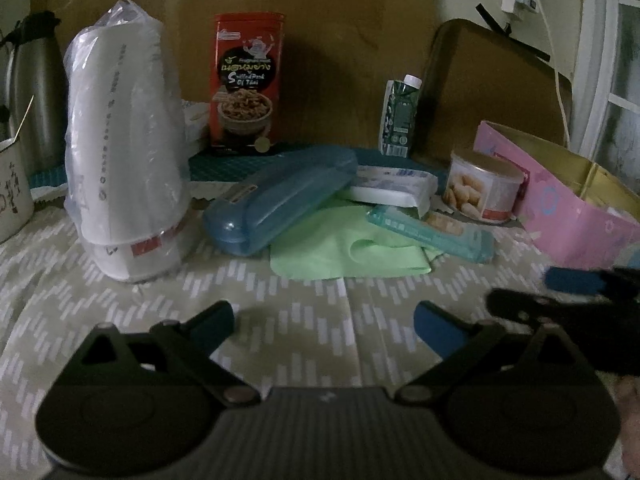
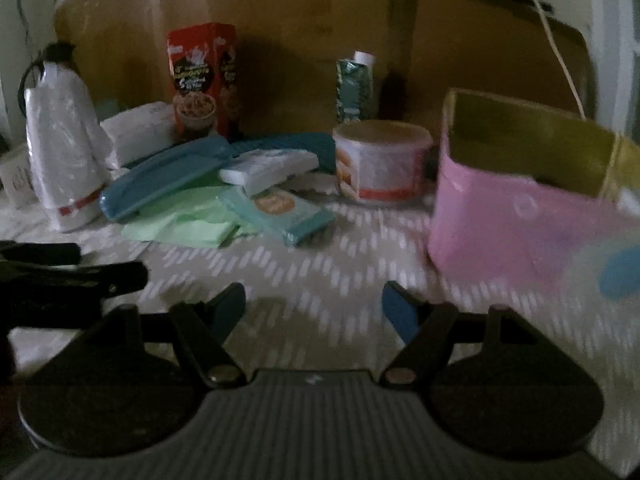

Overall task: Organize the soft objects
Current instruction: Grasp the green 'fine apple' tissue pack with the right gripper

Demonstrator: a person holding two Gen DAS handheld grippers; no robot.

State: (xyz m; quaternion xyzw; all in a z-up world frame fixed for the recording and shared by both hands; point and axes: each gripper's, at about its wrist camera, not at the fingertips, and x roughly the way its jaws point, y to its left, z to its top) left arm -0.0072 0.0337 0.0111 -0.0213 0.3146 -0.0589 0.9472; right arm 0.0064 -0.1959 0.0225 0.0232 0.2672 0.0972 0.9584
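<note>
A light green cloth (image 1: 320, 246) lies flat on the patterned tablecloth, partly under a blue plastic case (image 1: 280, 196), a teal tissue pack (image 1: 432, 230) and a white wipes pack (image 1: 394, 186). The right wrist view shows the cloth (image 2: 180, 222), the teal pack (image 2: 280, 210), the white pack (image 2: 268, 170) and the case (image 2: 160, 178) too. A pink open box (image 1: 576, 216) stands at the right, near in the right wrist view (image 2: 516, 216). My left gripper (image 1: 324, 320) is open and empty, short of the cloth. My right gripper (image 2: 314, 308) is open and empty, and shows in the left view (image 1: 560, 292).
A bagged stack of white bowls (image 1: 124, 152), a red snack box (image 1: 246, 84), a green carton (image 1: 400, 116), a round snack tin (image 1: 482, 186), a steel flask (image 1: 34, 88) and a mug (image 1: 10, 188) stand around. Brown boards (image 1: 320, 40) back the table.
</note>
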